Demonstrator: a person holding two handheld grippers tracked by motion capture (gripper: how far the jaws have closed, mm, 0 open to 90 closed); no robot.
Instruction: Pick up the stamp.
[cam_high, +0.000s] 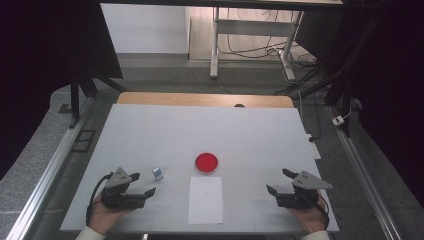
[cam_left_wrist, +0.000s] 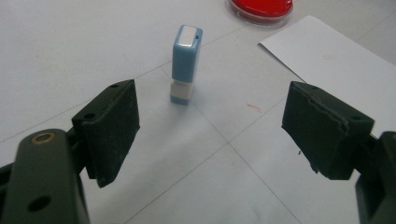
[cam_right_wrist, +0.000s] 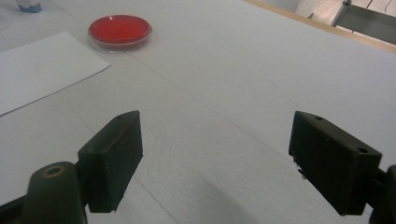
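A small blue and white stamp (cam_high: 158, 173) stands upright on the white table cover, left of centre. Seen from the left gripper view, the stamp (cam_left_wrist: 185, 64) lies a short way ahead of the jaws, apart from them. My left gripper (cam_high: 144, 184) is open and empty near the front left. A round red ink pad (cam_high: 206, 163) sits at mid-table, and a white paper sheet (cam_high: 205, 199) lies just in front of it. My right gripper (cam_high: 281, 181) is open and empty at the front right. The red ink pad (cam_right_wrist: 120, 31) and the paper sheet (cam_right_wrist: 42, 68) appear far left in the right gripper view.
The white table cover (cam_high: 200, 130) spans the table, with a wooden edge (cam_high: 205, 99) at the far side. Metal rails (cam_high: 42, 180) run along both sides. A desk frame (cam_high: 215, 45) and cables lie on the floor beyond.
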